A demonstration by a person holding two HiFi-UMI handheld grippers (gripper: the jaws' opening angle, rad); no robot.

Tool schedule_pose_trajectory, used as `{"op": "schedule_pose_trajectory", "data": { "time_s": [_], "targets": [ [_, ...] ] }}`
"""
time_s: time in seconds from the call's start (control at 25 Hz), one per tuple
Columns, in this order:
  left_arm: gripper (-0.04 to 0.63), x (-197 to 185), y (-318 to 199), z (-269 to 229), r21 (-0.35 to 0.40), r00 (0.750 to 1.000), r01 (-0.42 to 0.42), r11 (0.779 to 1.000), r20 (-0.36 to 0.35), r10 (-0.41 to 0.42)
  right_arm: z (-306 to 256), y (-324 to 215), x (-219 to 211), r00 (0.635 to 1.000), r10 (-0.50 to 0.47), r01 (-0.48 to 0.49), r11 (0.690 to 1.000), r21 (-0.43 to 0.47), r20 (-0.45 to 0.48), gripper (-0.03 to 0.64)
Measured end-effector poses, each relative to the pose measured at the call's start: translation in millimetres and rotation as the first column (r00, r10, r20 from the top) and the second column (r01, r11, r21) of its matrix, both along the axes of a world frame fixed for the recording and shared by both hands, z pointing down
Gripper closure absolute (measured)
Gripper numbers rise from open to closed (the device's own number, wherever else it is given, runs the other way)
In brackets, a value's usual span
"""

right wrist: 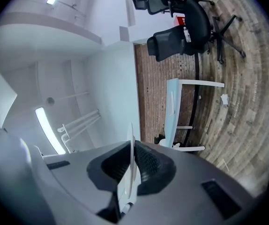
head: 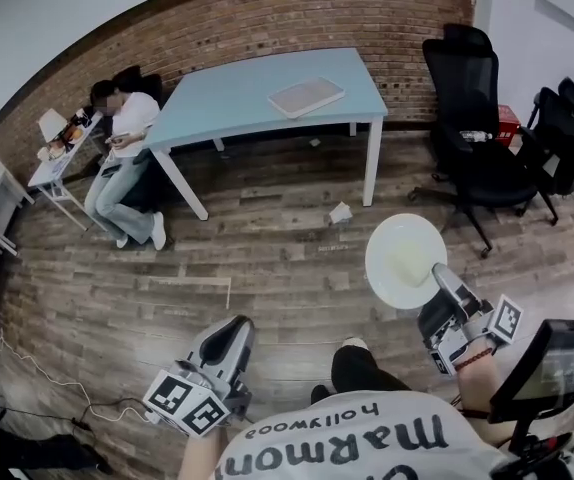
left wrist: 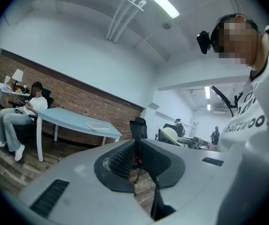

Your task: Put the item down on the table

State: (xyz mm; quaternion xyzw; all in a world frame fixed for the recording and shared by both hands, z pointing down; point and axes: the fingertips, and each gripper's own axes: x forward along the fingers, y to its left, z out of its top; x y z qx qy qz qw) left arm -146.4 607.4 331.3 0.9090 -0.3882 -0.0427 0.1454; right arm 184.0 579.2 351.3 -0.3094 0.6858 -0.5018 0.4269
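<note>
White plate (head: 405,261) hangs over the floor, pinched by its rim in the right tool (head: 439,276), well apart from the worktop (head: 227,108). That thin hold could slip. The left tool (head: 231,336) is closed and empty.

A white round plate (head: 405,261) is seen at the lower right of the head view. It is held in the air by its lower right rim in the right gripper (head: 439,271), and its hollow face is turned to the camera. In the right gripper view the plate (right wrist: 130,172) is seen edge-on, clamped between the jaws. The light blue table (head: 257,98), on white legs, is placed at the upper centre, well apart from the plate.
</note>
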Motion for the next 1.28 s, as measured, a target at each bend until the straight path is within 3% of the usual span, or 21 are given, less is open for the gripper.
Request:
{"op": "schedule_pose_trajectory", "data": {
  "time_s": [0.24,0.44,0.68,0.92,1.28],
  "targets": [
    [0.558,-12.0,-29.5,22.0,-0.074,0.999,0.023,0.997,-0.033,-0.026,7.6,-34.4,-7.6,1.0,-0.014,0.014,1.0,-0.027,-0.004,0.594],
    [0.558,-17.2,-76.8,17.4,-0.052,0.998,0.047,0.998,-0.041,-0.049,10.6,-91.0,-8.1,1.0,-0.02,0.02,1.0,-0.024,0.003,0.594],
    [0.558,-22.7,-141.3,30.4,-0.092,0.997,0.075,0.993,-0.001,-0.076,11.9,-168.9,-5.3,0.999,-0.037,0.037,0.999,-0.027,-0.006,0.594],
    [0.558,-1.9,-228.5,27.4,-0.113,0.997,0.076,0.991,-0.018,-0.079,11.7,-252.4,12.2,0.999,-0.052,0.052,0.998,-0.041,-0.004,0.594],
    [0.558,17.1,-306.3,29.5,-0.103,0.995,0.09,0.991,-0.034,-0.094,21.0,-330.9,25.1,0.996,-0.082,0.081,0.996,-0.026,-0.025,0.594]
  ]
}}
